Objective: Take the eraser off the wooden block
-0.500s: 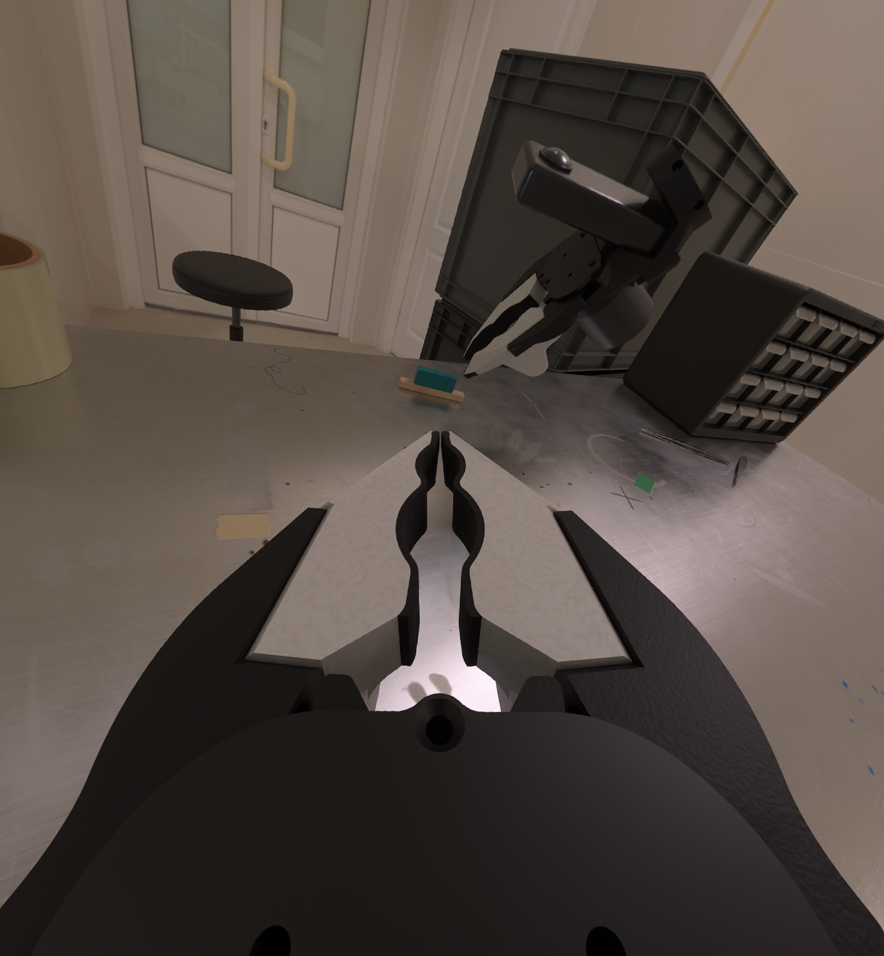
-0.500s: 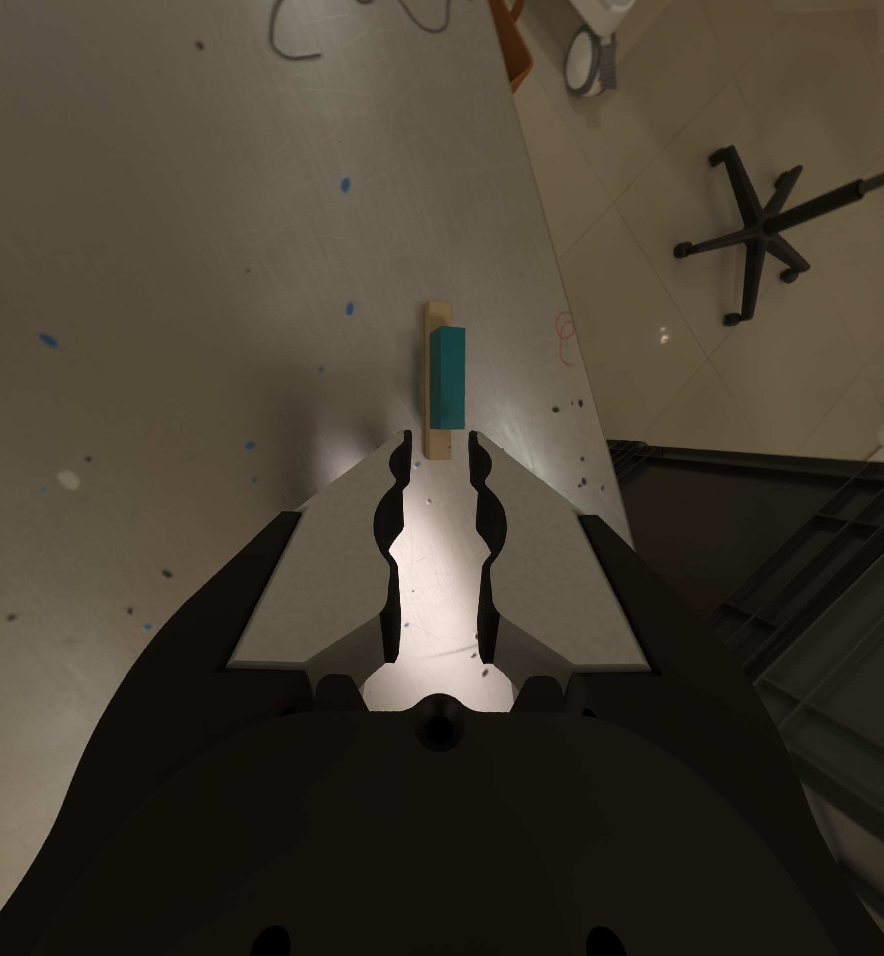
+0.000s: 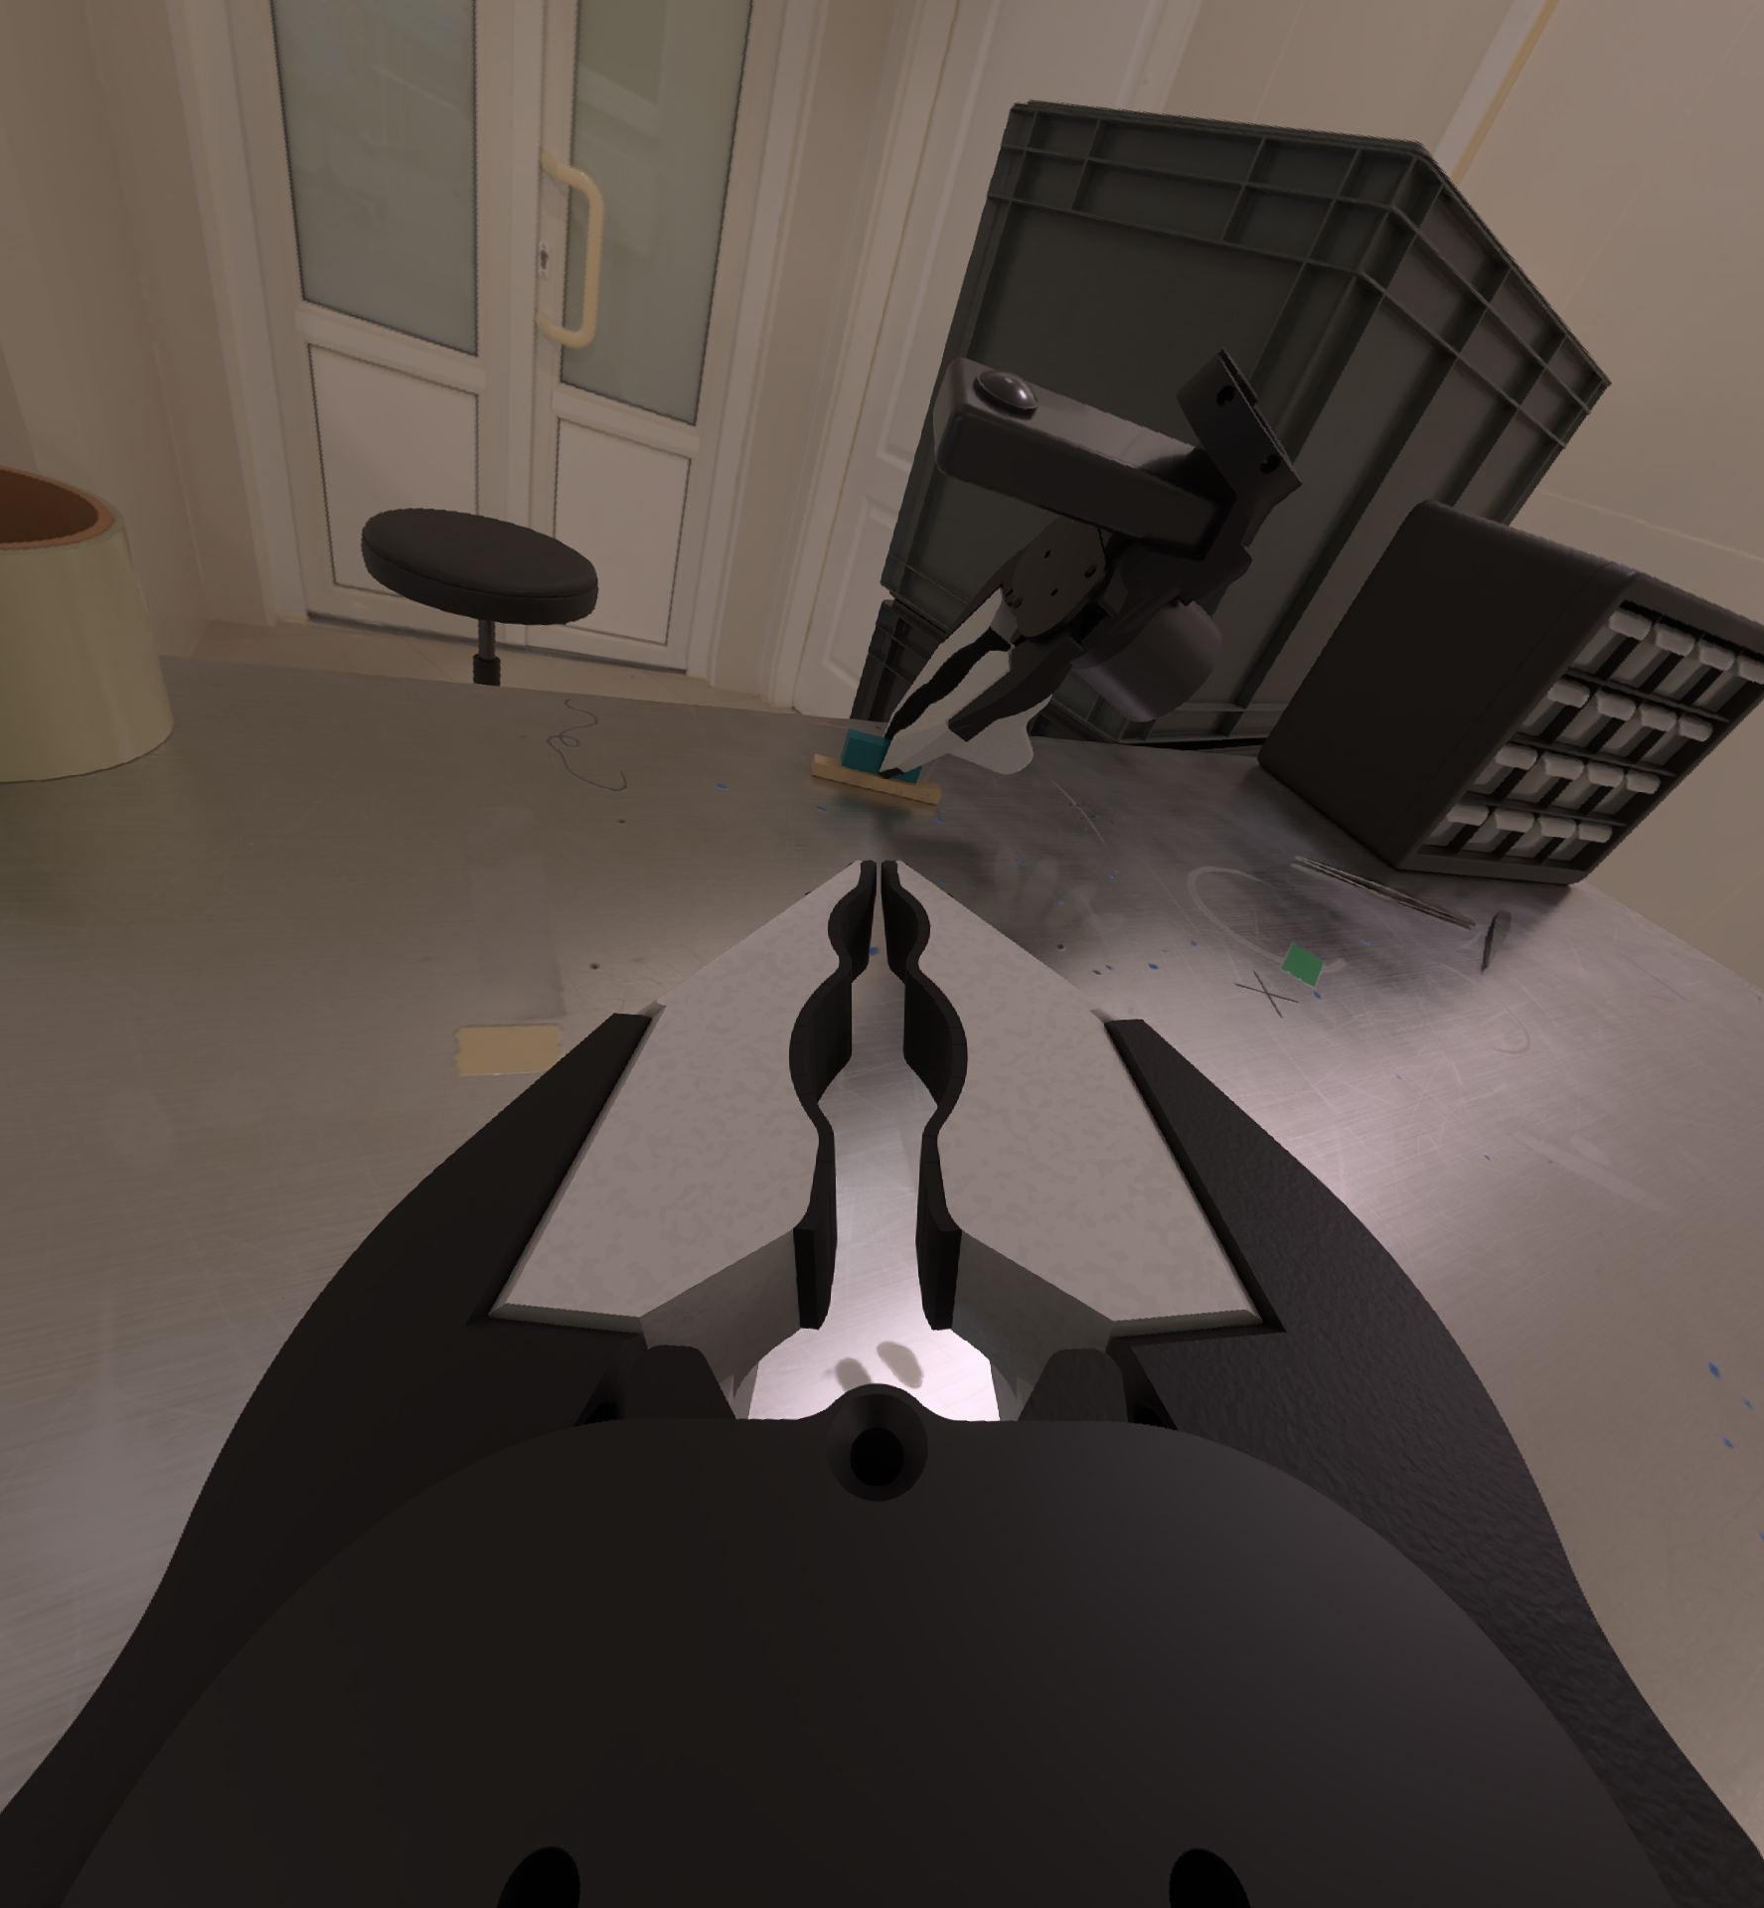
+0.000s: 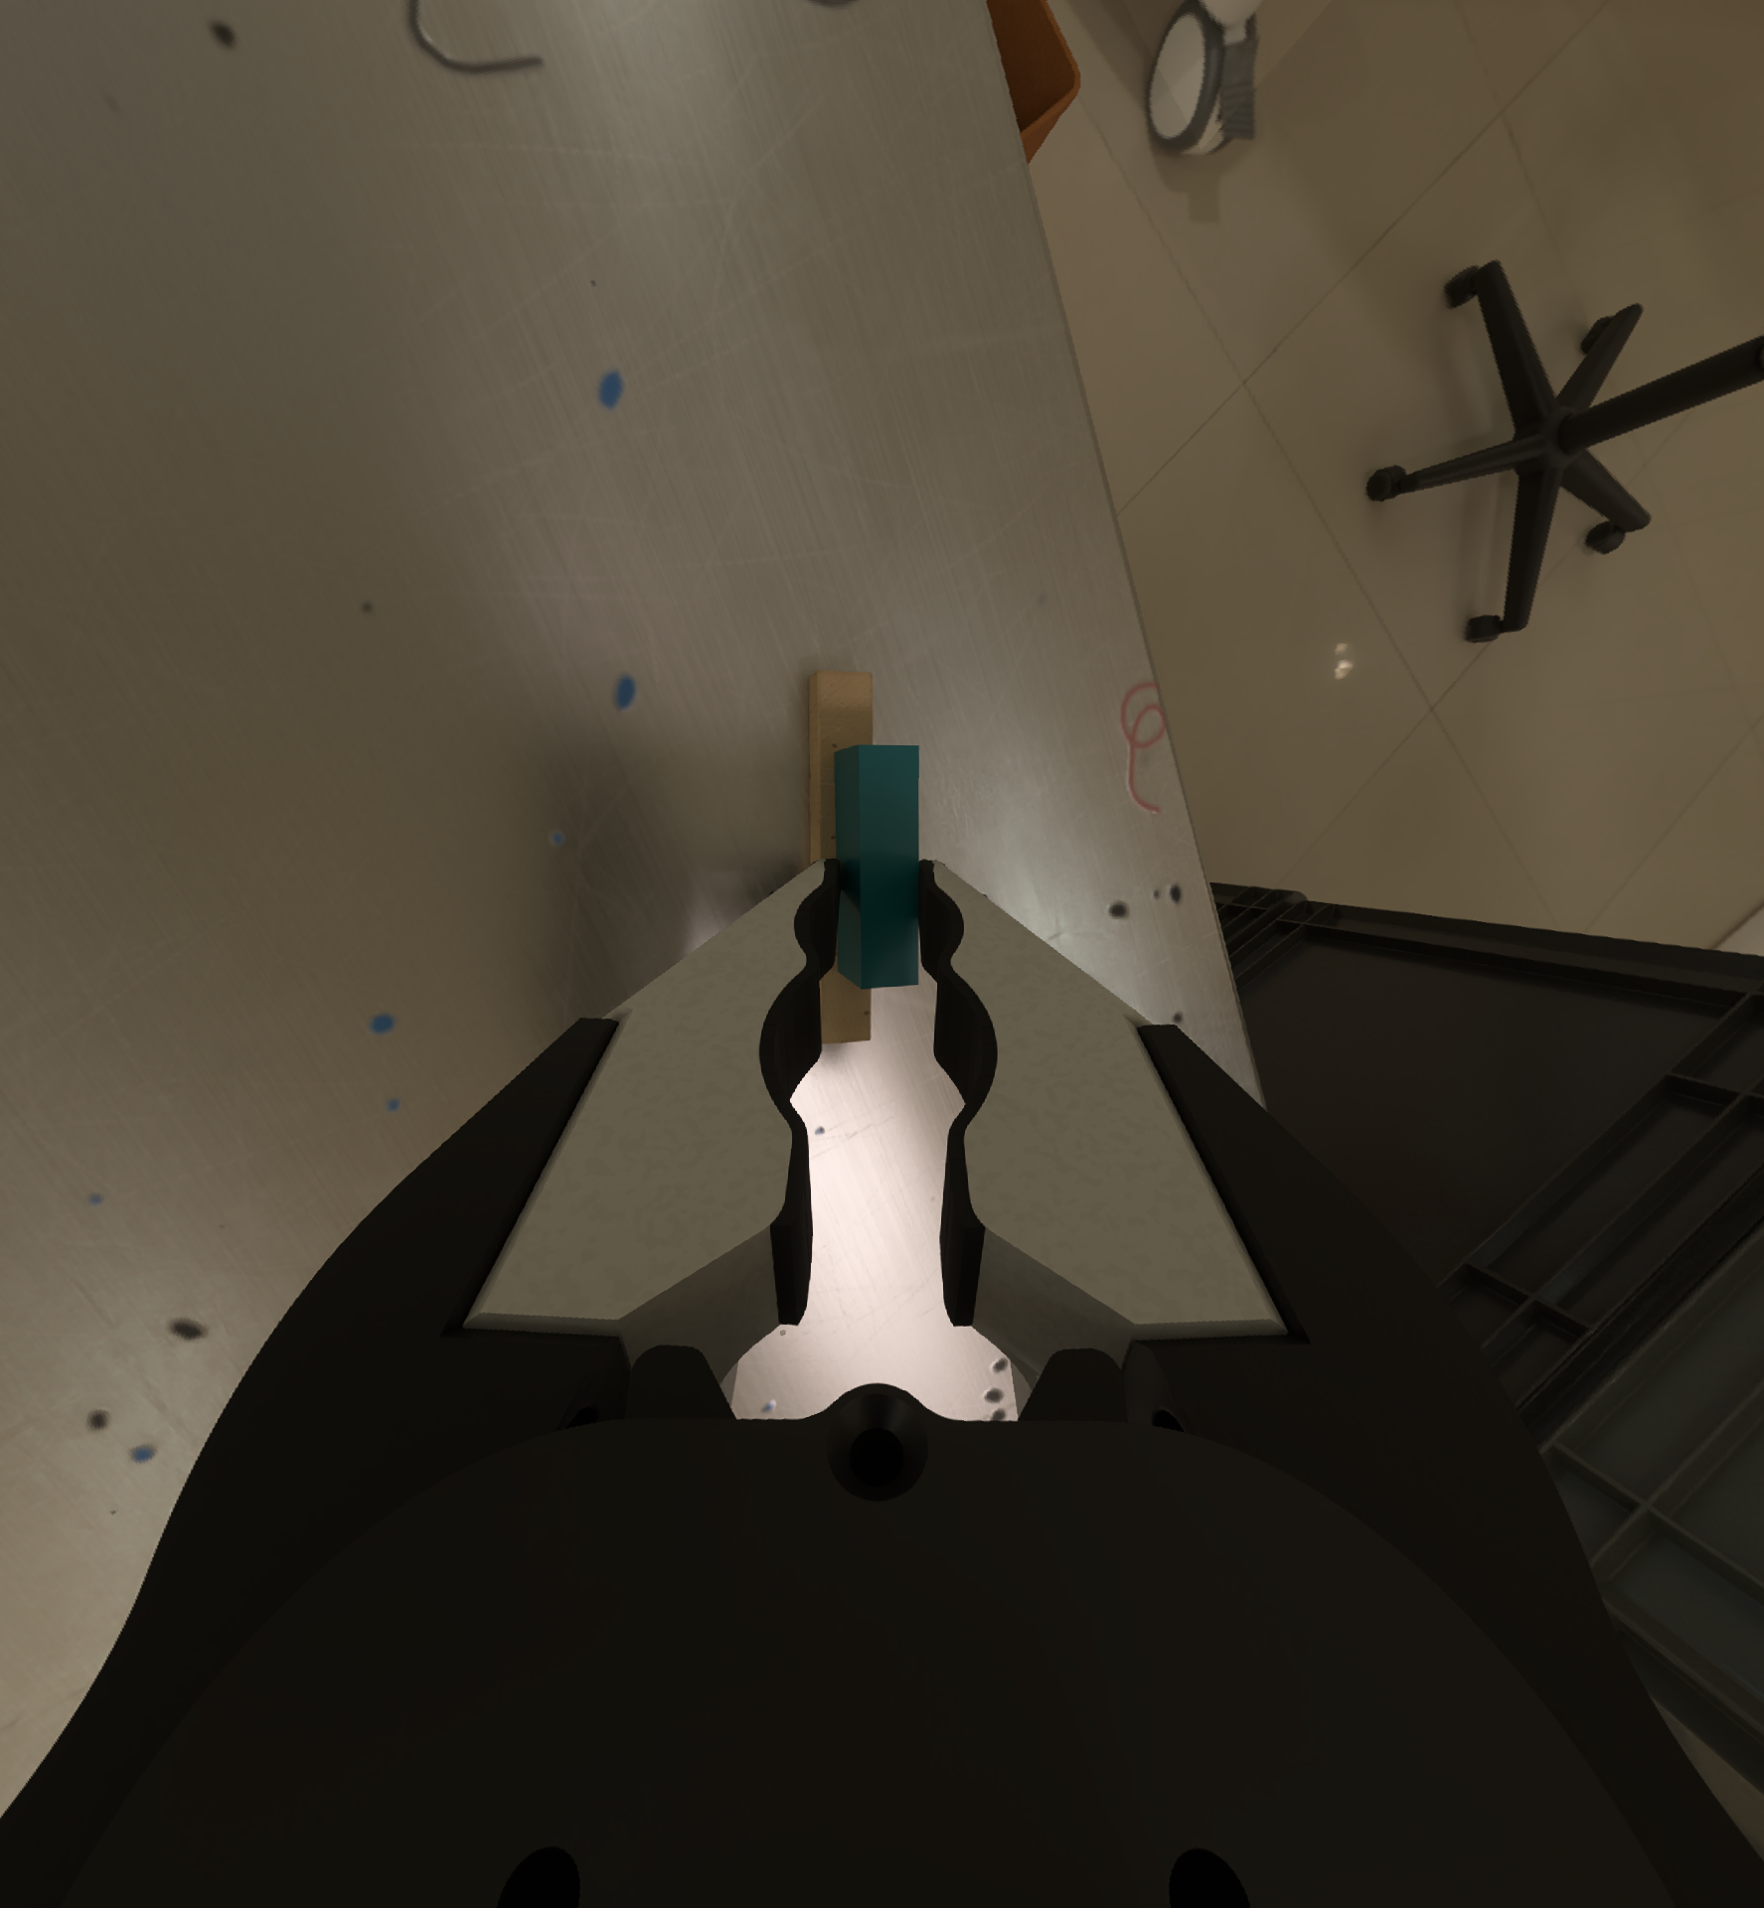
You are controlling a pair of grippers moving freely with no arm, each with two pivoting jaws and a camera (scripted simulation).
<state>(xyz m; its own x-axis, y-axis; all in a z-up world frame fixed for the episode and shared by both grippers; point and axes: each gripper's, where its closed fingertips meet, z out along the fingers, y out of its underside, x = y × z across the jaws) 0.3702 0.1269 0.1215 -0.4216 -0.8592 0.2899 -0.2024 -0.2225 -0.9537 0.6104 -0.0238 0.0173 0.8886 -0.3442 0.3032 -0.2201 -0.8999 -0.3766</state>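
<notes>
A teal eraser [image 4: 877,826] lies on a thin wooden block [image 4: 841,712] on the metal table, near its far edge. My right gripper [image 4: 877,878] has a finger on each side of the eraser's near half, and both pads touch it. The eraser still rests on the block. In the left wrist view the right gripper [image 3: 903,759] tilts down onto the eraser [image 3: 862,751] and block [image 3: 872,787]. My left gripper [image 3: 875,872] is shut and empty, low over the table, a short way in front of the block.
A big dark crate [image 3: 1218,310] and a black drawer cabinet [image 3: 1538,712] stand right behind and right of the block. A wide tape roll [image 3: 20,640] sits far left. The table edge [image 4: 1115,516] runs close beside the block, with a stool [image 3: 480,568] beyond.
My right gripper moved forward over the block, so the eraser is now between its fingers, and the fingers closed in on it. The left gripper stayed put.
</notes>
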